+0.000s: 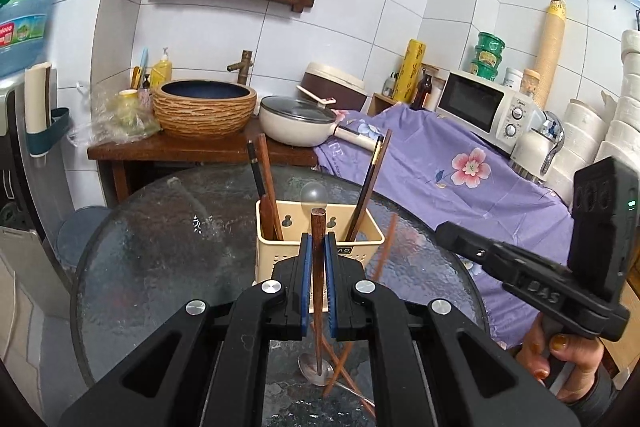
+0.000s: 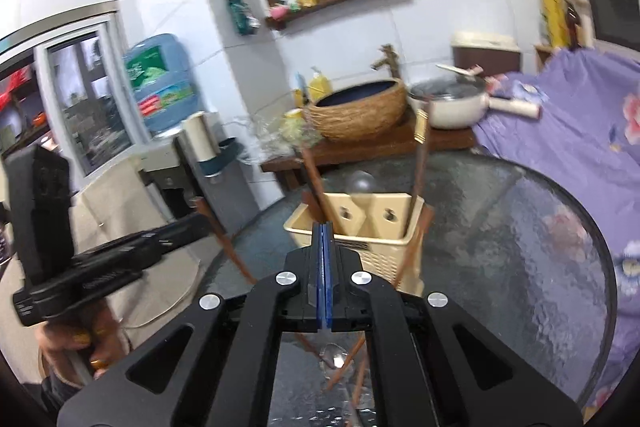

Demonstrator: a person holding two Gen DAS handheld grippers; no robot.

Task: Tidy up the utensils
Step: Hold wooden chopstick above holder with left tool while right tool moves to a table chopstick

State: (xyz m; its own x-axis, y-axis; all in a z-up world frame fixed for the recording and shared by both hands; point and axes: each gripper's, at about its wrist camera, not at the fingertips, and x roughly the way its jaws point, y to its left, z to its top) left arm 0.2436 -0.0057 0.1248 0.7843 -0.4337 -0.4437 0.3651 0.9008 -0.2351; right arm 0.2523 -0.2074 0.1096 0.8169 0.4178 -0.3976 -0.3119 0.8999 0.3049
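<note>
Presently mid-task. Left gripper [image 1: 319, 247] clamped on one brown chopstick [image 1: 318, 291], held near upright, lower tip hanging over the spoon [image 1: 316, 373] on the glass table [image 1: 160, 259]. Chopstick lifted, not yet in the basket [image 1: 320, 227].

Right gripper [image 2: 325, 259] closed flat, pads together, nothing between them. Held just in front of the basket, beside the left gripper.

Done so far, as judged from the present layout: cream basket at the middle of the table already holding several chopsticks, two leaning at its left end, two at its right, plus a pale rounded spoon-like piece [image 1: 314, 193] at the back, too faint to identify.

Left to do: held chopstick to go into the basket; on the table near the grippers, the metal spoon and at least two or three loose reddish chopsticks [image 1: 340, 367], crossed over one another. Exact count unclear, partly hidden by the gripper bodies. One further reddish stick [image 1: 386, 247] seen leaning by the basket's right side; inside or outside not determinable.

Estimate: roughly half complete.
</note>
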